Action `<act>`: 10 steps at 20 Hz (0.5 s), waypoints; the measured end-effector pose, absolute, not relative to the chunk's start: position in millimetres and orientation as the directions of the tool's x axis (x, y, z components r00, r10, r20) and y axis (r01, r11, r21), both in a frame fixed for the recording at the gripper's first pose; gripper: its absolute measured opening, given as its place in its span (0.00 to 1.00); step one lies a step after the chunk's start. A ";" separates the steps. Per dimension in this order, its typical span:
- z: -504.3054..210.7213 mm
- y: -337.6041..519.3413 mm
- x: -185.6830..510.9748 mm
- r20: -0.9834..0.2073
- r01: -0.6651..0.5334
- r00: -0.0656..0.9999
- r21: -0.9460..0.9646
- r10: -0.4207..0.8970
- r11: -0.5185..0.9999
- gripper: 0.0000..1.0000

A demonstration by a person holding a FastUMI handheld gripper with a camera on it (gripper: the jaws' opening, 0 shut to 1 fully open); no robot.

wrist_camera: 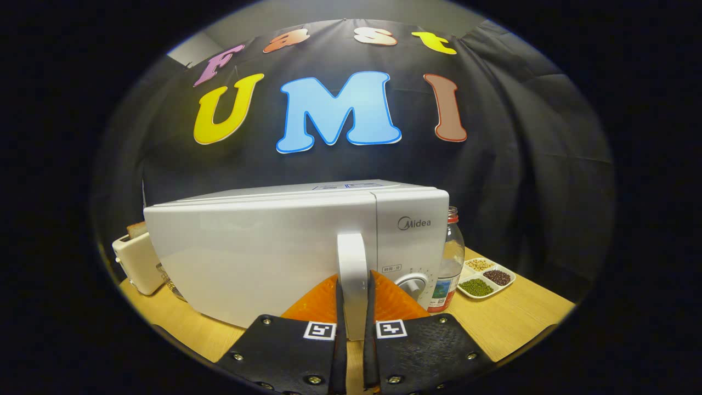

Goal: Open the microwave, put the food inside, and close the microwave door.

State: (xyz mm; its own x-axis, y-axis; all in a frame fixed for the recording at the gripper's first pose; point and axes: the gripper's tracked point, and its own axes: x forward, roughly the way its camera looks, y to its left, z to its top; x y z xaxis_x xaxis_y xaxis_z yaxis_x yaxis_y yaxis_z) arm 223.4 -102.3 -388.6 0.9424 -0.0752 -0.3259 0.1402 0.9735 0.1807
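Gripper [354,285] closed on the vertical white plastic door handle [352,269] of the white box-shaped microwave [263,247].

The handle is pinched between both fingers; the door is seen slightly ajar at its top edge. The microwave stands on a light wooden table [515,318], flanked by a cream toaster [137,263], a clear plastic bottle [449,263] and a white divided tray of beans [488,277].

A toaster [137,263] with bread in its slot stands on the wooden desk [521,315]. Across the desk, a clear bottle [449,258], seemingly part-filled, stands beside a divided tray [487,278] of beans.
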 end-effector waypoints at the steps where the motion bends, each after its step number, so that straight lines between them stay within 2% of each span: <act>1: -388.4 -102.1 222.7 -0.325 0.137 0.943 0.202 -0.066 0.970 0.12; 3: -387.2 -101.2 217.8 -0.324 0.127 0.944 0.192 -0.060 0.973 0.12; 4: -384.7 -100.0 210.6 -0.310 0.130 0.948 0.168 -0.073 0.977 0.08; 6: -382.0 -98.5 195.6 -0.302 0.102 0.951 0.106 -0.066 0.989 0.08; 10: -375.2 -82.8 155.7 -0.327 0.085 0.944 0.117 -0.042 0.990 0.08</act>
